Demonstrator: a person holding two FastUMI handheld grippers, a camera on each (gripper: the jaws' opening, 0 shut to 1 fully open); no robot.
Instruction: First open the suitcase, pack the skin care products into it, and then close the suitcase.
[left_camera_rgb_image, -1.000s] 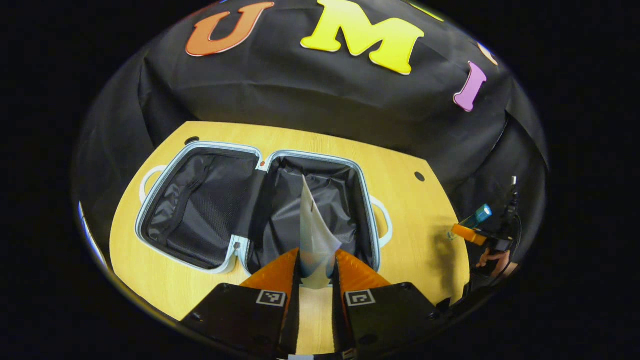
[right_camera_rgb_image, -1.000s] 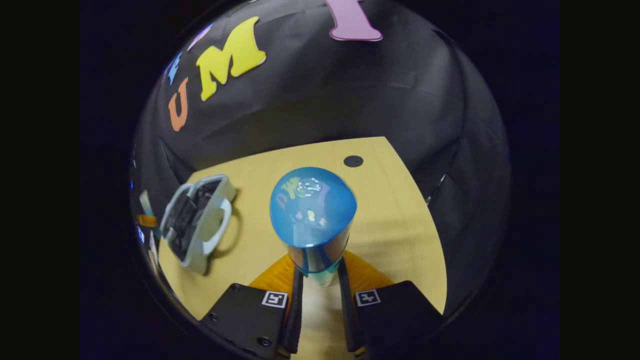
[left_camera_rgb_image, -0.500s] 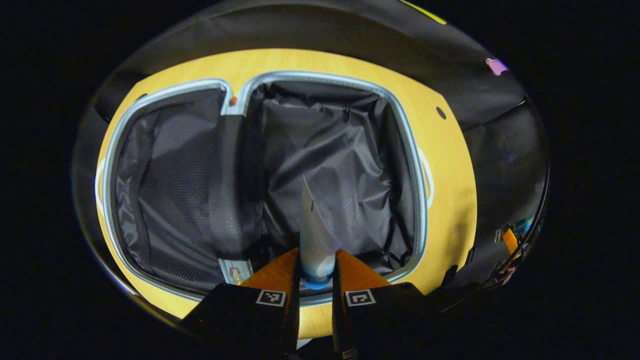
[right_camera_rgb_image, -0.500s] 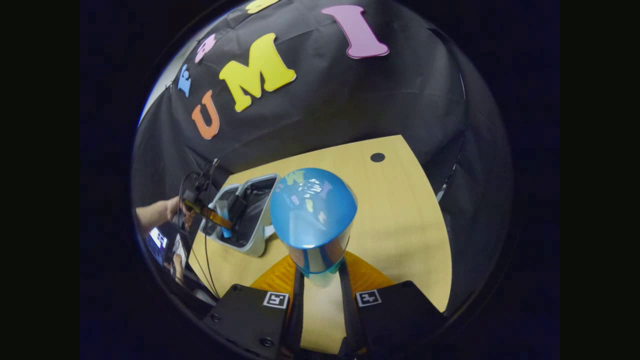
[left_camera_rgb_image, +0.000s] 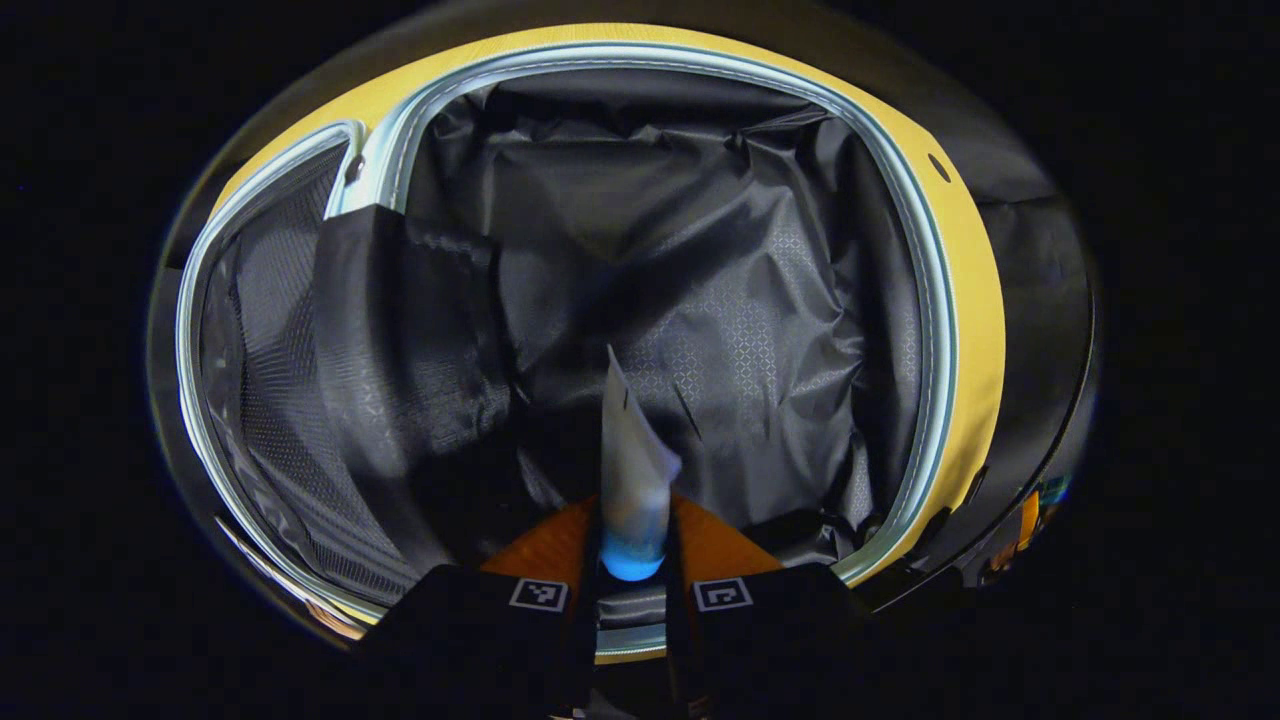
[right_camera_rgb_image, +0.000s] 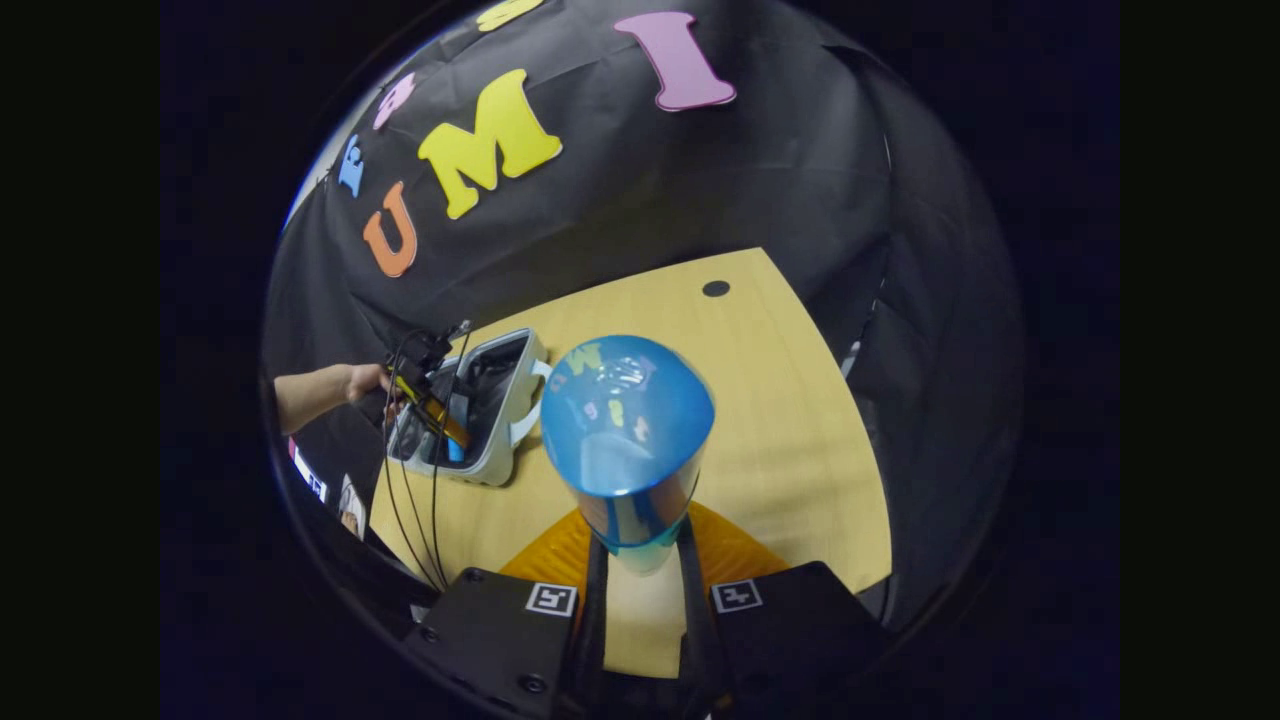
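Both grippers loaded; suitcase (left_camera_rgb_image: 930, 300) open.
Left gripper (left_camera_rgb_image: 632, 560), bottom centre, clamps a white tube (left_camera_rgb_image: 630, 470) over the black lining. Right gripper (right_camera_rgb_image: 640, 590) grips a blue-capped bottle (right_camera_rgb_image: 626, 430) above the wooden table (right_camera_rgb_image: 790, 420).

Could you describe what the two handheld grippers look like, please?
Each gripper, left and right, has a black body with two blocks, each bearing a small square black-and-white marker, and ribbed orange panels ahead of them. In the right gripper view, black cables hang from the left gripper, and the holding hand shows a bare forearm.
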